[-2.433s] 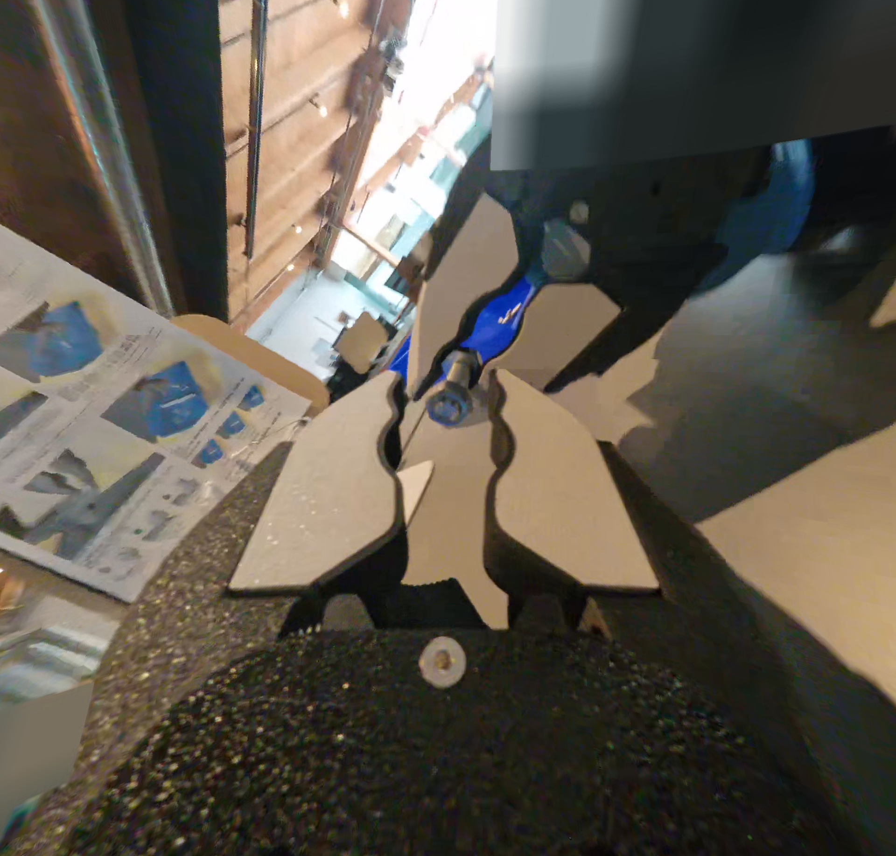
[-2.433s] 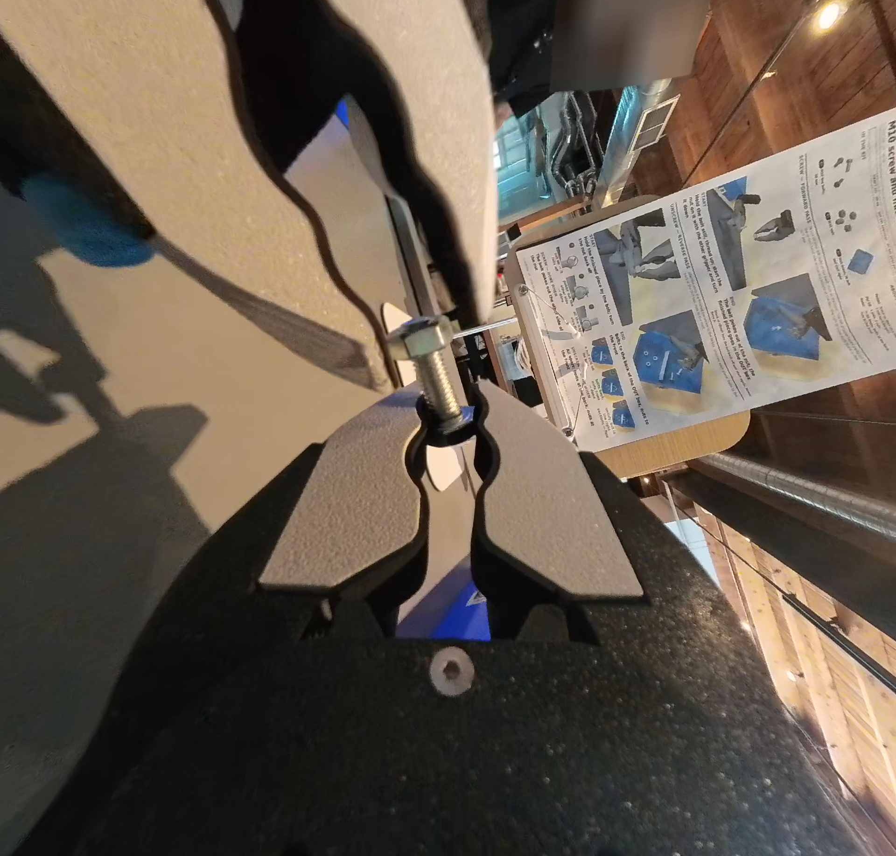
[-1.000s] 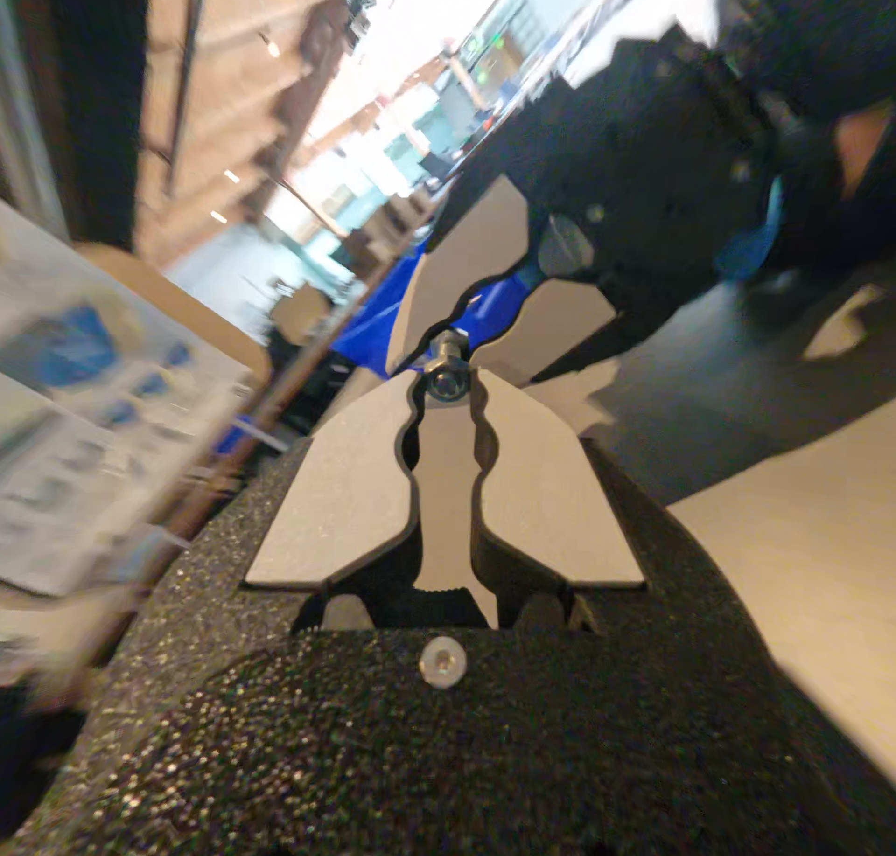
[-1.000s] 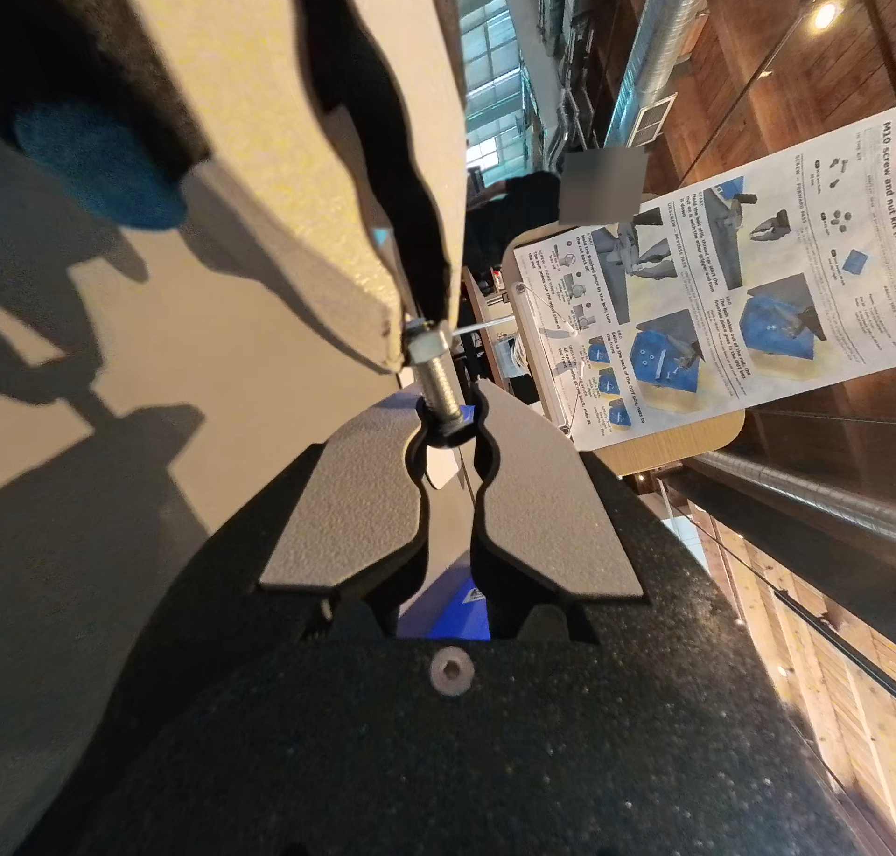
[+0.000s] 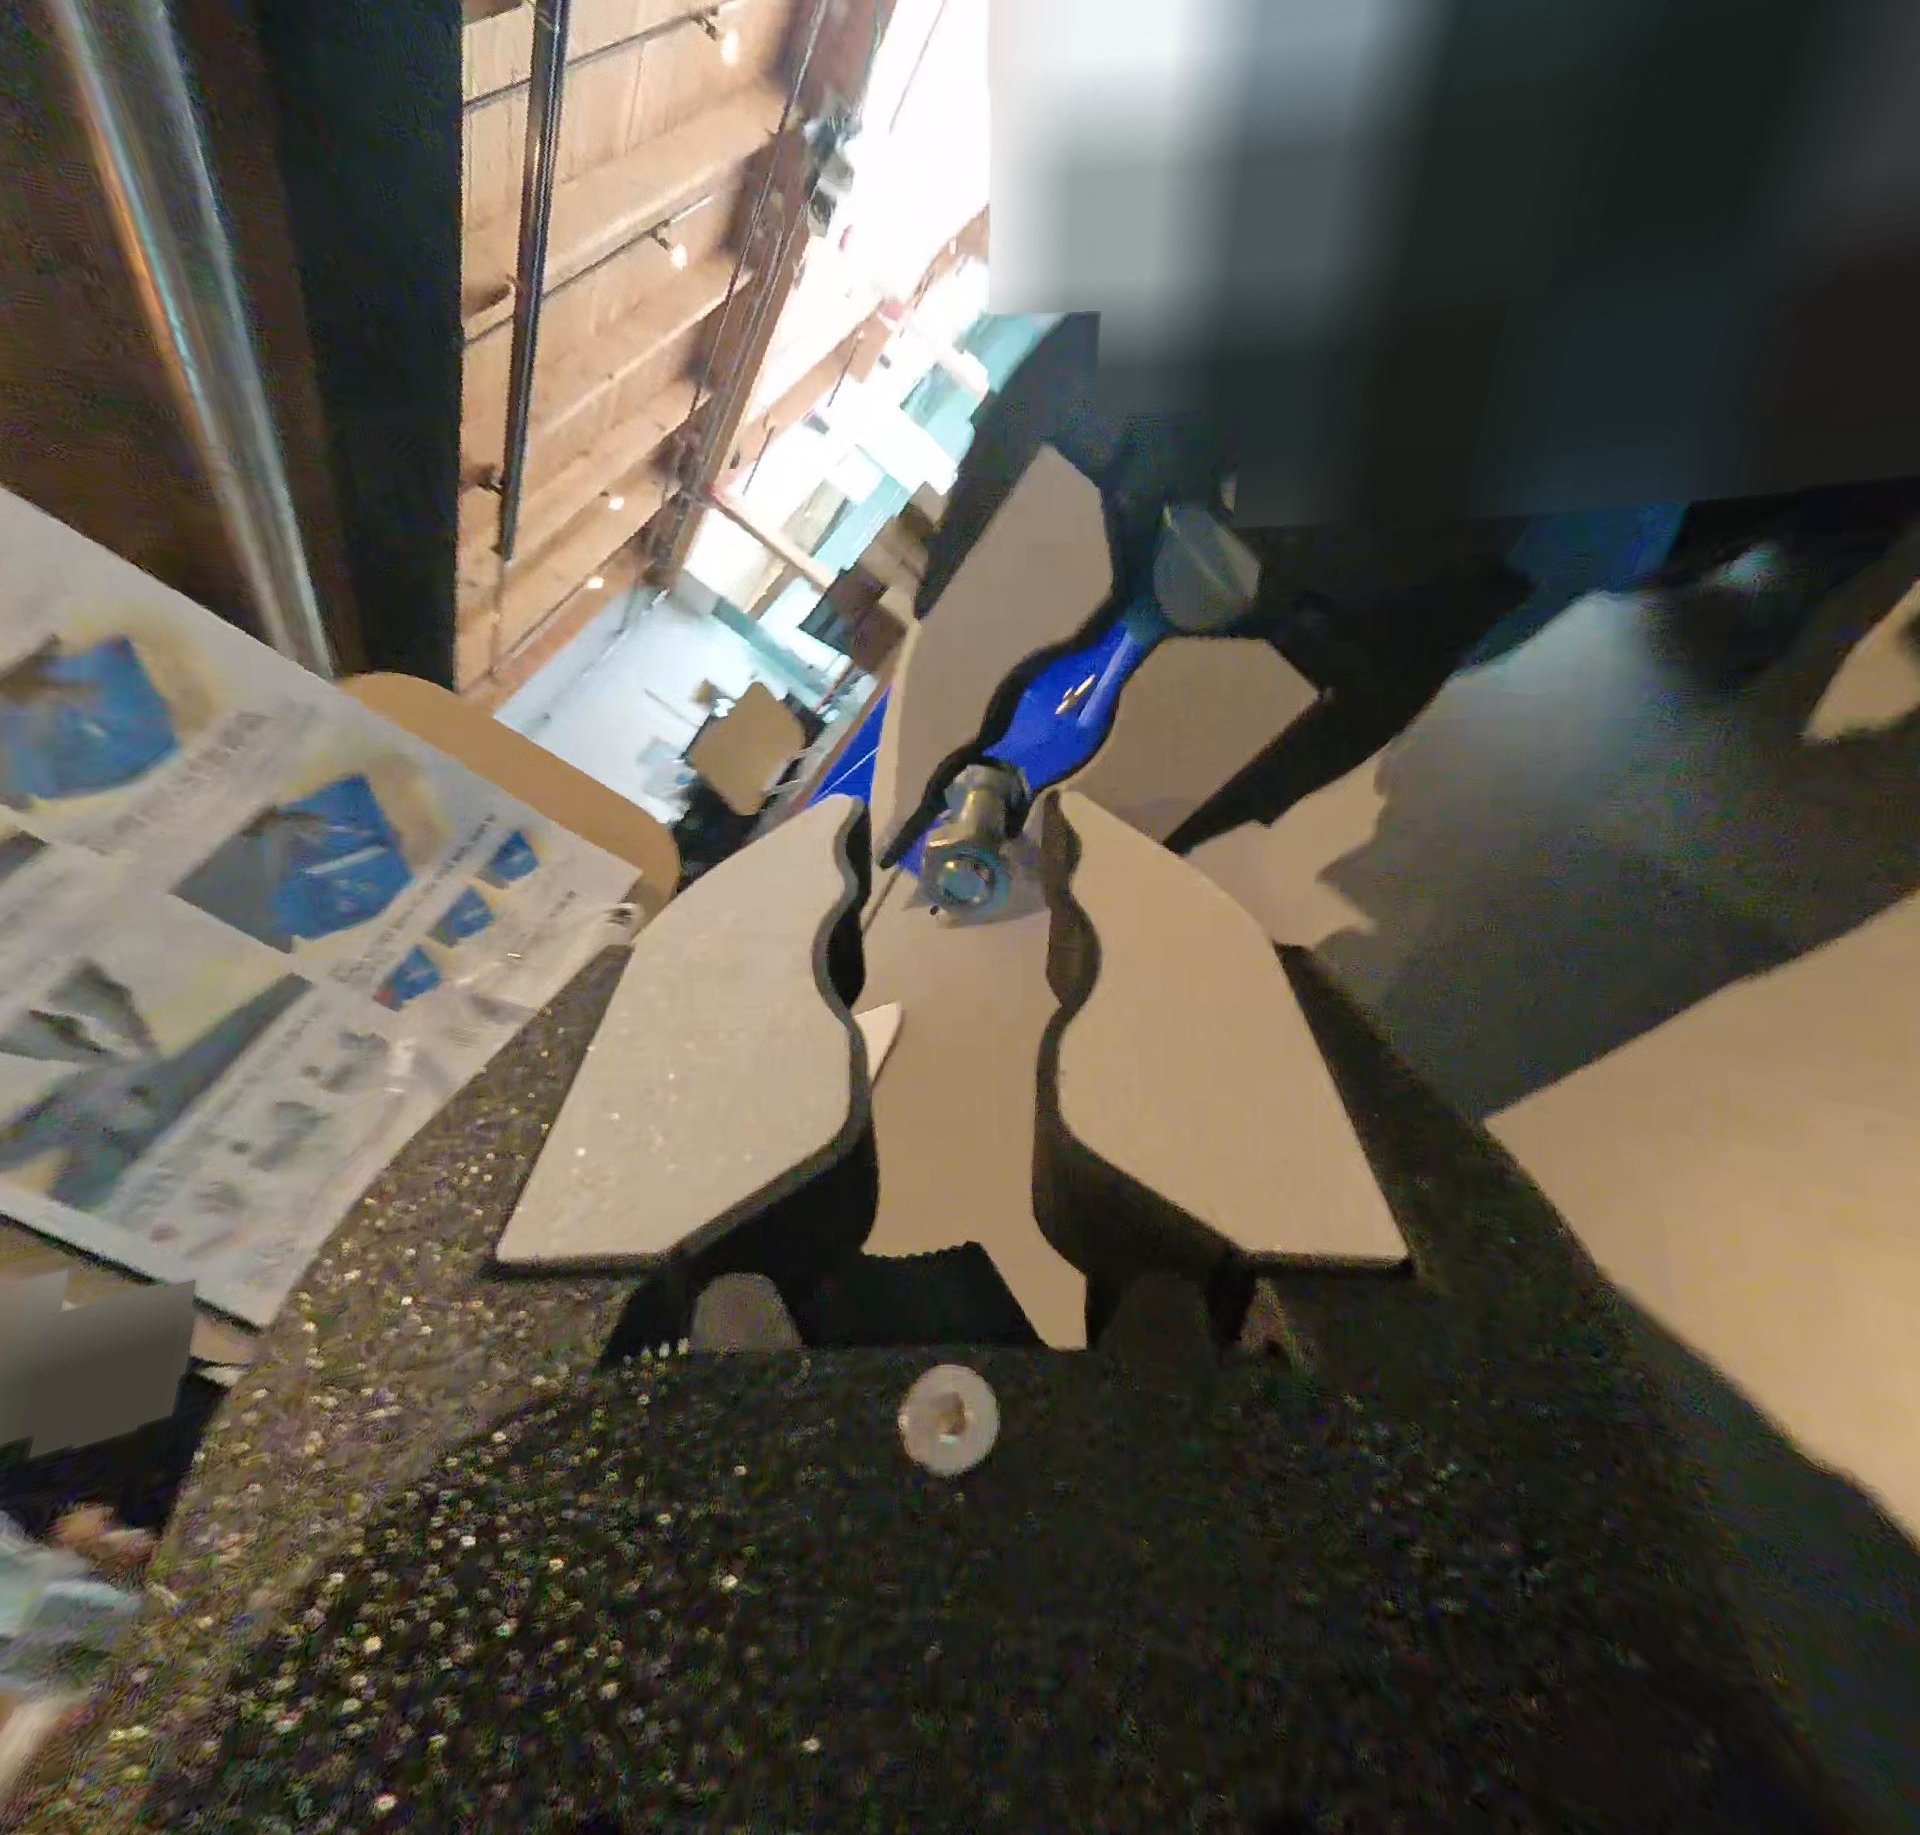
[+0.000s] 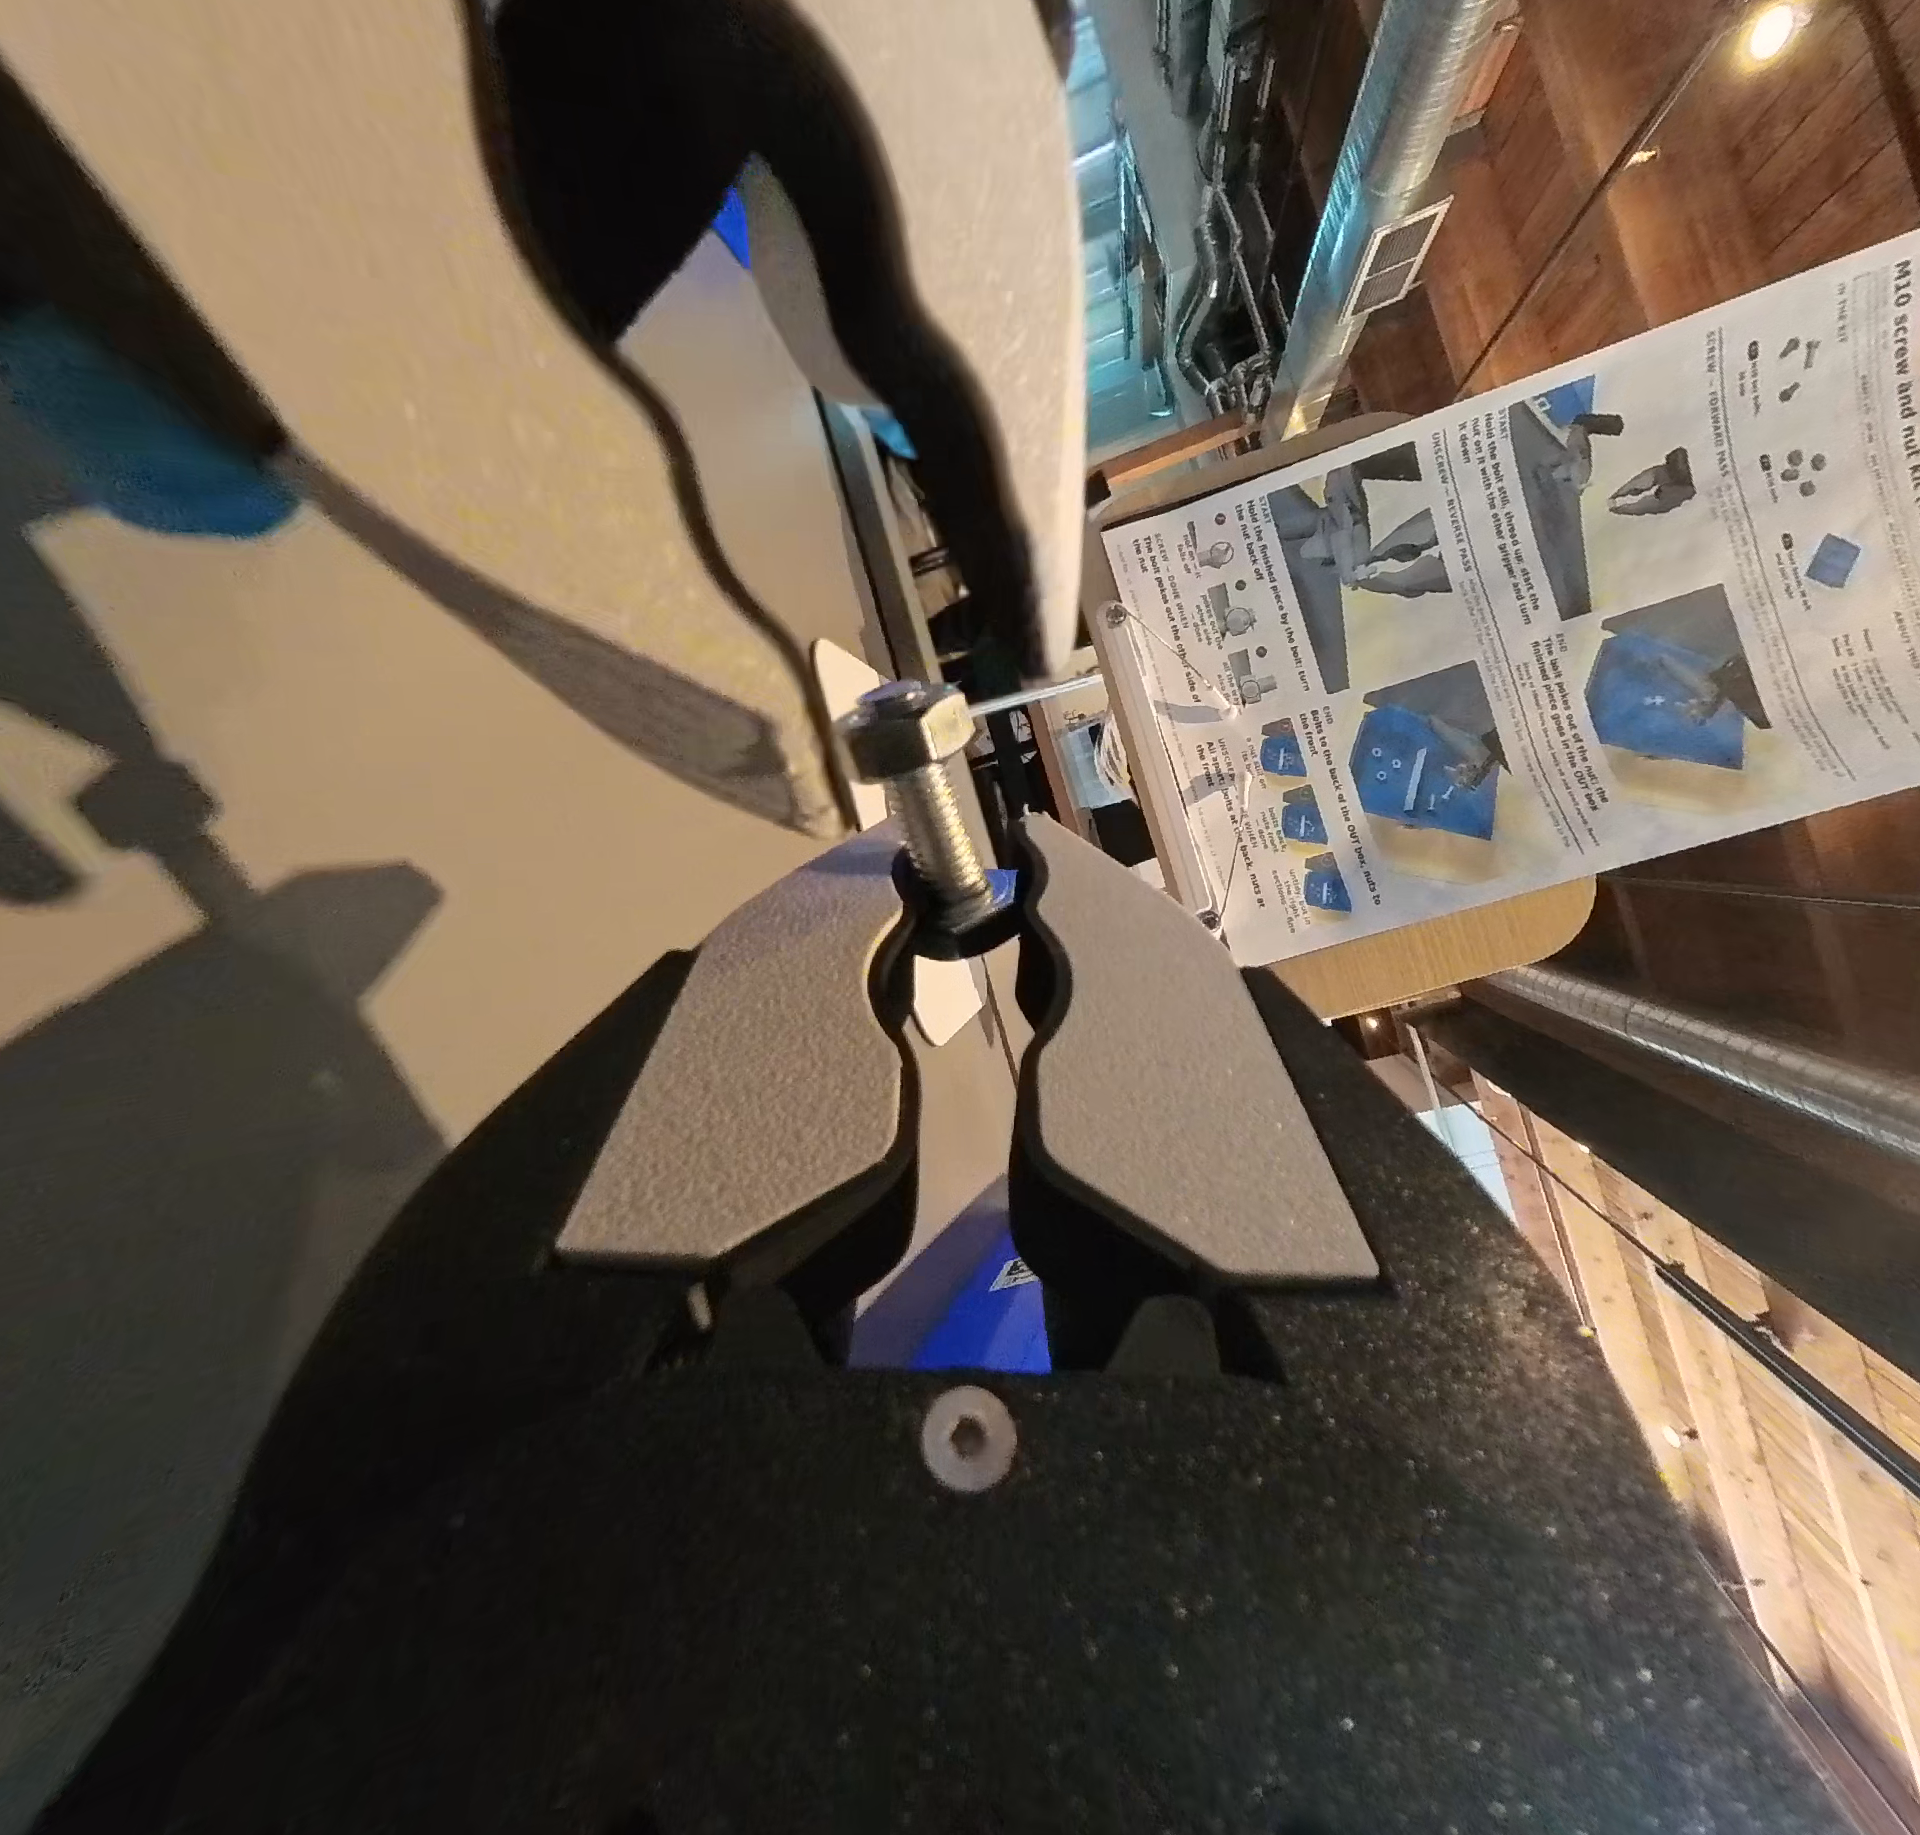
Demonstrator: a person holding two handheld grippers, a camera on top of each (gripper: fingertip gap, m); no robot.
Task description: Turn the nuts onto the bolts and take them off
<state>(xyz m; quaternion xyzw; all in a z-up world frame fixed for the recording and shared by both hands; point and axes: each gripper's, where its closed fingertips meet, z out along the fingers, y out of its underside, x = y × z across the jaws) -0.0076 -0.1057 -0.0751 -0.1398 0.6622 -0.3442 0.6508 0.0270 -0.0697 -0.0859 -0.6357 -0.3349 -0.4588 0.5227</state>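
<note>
While the right gripper (image 6: 961, 855) pinches the bolt (image 6: 935, 835) by its head at centre frame, shank pointing up and left, the nut (image 6: 906, 738) sits at the far end of the thread. Jaws narrowly parted, closed only as far as the bolt head allows.

The left gripper (image 5: 951, 850) has its jaws spread, nothing held. In its view the nut (image 5: 966, 876) lies between the fingertips, just above centre, seemingly clear of both pads. In the right view the left gripper's pale fingers (image 6: 343, 258) fill the upper left, tips flanking the nut.

Printed instruction sheet (image 6: 1538, 622) on a board at right; not relevant.

Judgement: mid-turning, between bites on the nut. Whether threading on or off cannot be told. Next move calls for the left jaws to close square on the nut flats, then rotate about the bolt axis while the right holds steady.
</note>
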